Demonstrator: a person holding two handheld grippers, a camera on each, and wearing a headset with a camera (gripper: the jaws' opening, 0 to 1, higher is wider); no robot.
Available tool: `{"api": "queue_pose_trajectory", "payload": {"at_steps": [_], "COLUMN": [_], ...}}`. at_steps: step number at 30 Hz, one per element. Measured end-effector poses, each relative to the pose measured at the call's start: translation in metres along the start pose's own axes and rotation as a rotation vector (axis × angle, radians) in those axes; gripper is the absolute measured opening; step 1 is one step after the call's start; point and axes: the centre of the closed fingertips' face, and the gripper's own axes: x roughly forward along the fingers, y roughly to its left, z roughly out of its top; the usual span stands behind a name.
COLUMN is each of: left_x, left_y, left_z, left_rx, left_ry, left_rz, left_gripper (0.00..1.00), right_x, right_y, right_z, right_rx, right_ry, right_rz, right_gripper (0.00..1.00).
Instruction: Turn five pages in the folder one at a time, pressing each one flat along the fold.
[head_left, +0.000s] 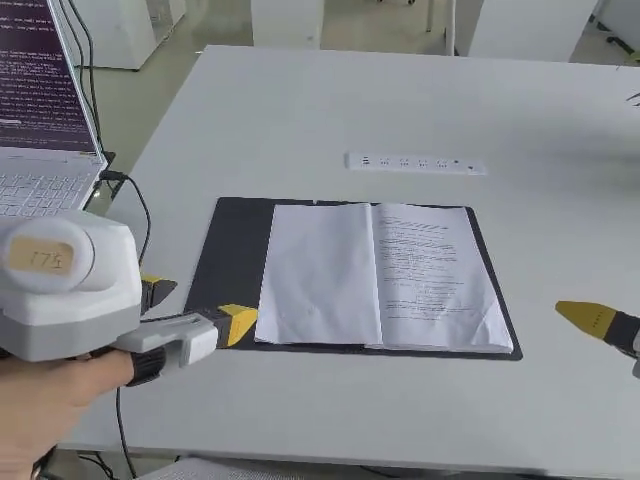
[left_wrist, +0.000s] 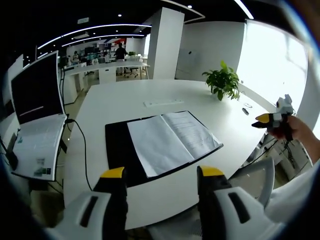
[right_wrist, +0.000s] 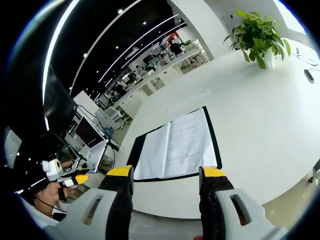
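A black folder (head_left: 235, 255) lies open on the white table (head_left: 300, 110). A blank white page (head_left: 320, 270) is on its left and a printed page (head_left: 430, 275) on its right, both lying flat. My left gripper (head_left: 197, 305) hovers off the folder's near left corner, held in a hand, jaws apart and empty. My right gripper (head_left: 595, 320) hangs low to the right of the folder, apart from it. The left gripper view has the folder (left_wrist: 160, 142) beyond my open left gripper (left_wrist: 161, 175). The right gripper view has the folder (right_wrist: 175, 145) beyond my open right gripper (right_wrist: 165, 172).
An open laptop (head_left: 40, 120) sits at the table's left edge, and a black cable (head_left: 140, 205) runs from it toward the folder. A white power strip (head_left: 415, 163) lies behind the folder. A potted plant (left_wrist: 223, 82) stands at the far end of the table.
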Motion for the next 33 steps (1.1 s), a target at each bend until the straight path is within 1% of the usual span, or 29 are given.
{"api": "queue_pose_trajectory", "payload": {"at_steps": [4, 8, 11, 15, 16, 18, 19, 20, 21, 23, 26, 28, 29, 32, 33], "left_x": [0.007, 0.02, 0.034, 0.057, 0.065, 0.079, 0.084, 0.093, 0.099, 0.113, 0.135, 0.147, 0.156, 0.175, 0.184], "left_y": [-0.003, -0.009, -0.014, -0.028, -0.034, -0.044, -0.049, -0.055, -0.059, -0.072, -0.09, -0.098, -0.104, -0.118, -0.125], "left_z": [-0.002, -0.005, -0.007, -0.013, -0.017, -0.019, -0.021, -0.022, -0.023, -0.024, -0.027, -0.029, -0.03, -0.031, -0.031], "left_rx": [0.009, 0.021, 0.027, 0.043, 0.051, 0.075, 0.084, 0.104, 0.113, 0.133, 0.15, 0.163, 0.171, 0.18, 0.185], "left_ry": [0.008, 0.014, 0.01, 0.019, 0.041, 0.043, 0.05, 0.055, 0.056, 0.059, 0.075, 0.083, 0.092, 0.098, 0.095], "left_rz": [0.0, -0.011, -0.021, -0.05, -0.069, -0.082, -0.094, -0.105, -0.108, -0.134, -0.162, -0.17, -0.179, -0.197, -0.207], "left_gripper": [0.55, 0.56, 0.56, 0.57, 0.57, 0.59, 0.59, 0.59, 0.58, 0.59, 0.58, 0.58, 0.58, 0.57, 0.58], "right_x": [0.002, 0.007, 0.011, 0.018, 0.02, 0.023, 0.025, 0.025, 0.027, 0.03, 0.033, 0.035, 0.036, 0.038, 0.039], "right_y": [-0.005, -0.009, -0.009, -0.012, -0.013, -0.015, -0.017, -0.017, -0.019, -0.023, -0.028, -0.032, -0.035, -0.041, -0.042], "right_z": [-0.003, -0.005, -0.007, -0.011, -0.014, -0.016, -0.019, -0.019, -0.021, -0.023, -0.026, -0.028, -0.031, -0.034, -0.035], "right_rx": [0.009, 0.018, 0.028, 0.03, 0.033, 0.035, 0.036, 0.036, 0.035, 0.037, 0.043, 0.047, 0.053, 0.055, 0.055], "right_ry": [0.008, 0.01, 0.007, 0.002, 0.009, 0.01, 0.013, 0.014, 0.012, 0.013, 0.014, 0.012, 0.02, 0.02, 0.02], "right_rz": [0.0, 0.004, 0.016, 0.021, 0.023, 0.026, 0.025, 0.025, 0.023, 0.021, 0.015, 0.012, 0.01, 0.0, -0.001], "right_gripper": [0.51, 0.51, 0.51, 0.51, 0.51, 0.51, 0.51, 0.51, 0.5, 0.51, 0.51, 0.51, 0.51, 0.51, 0.51]}}
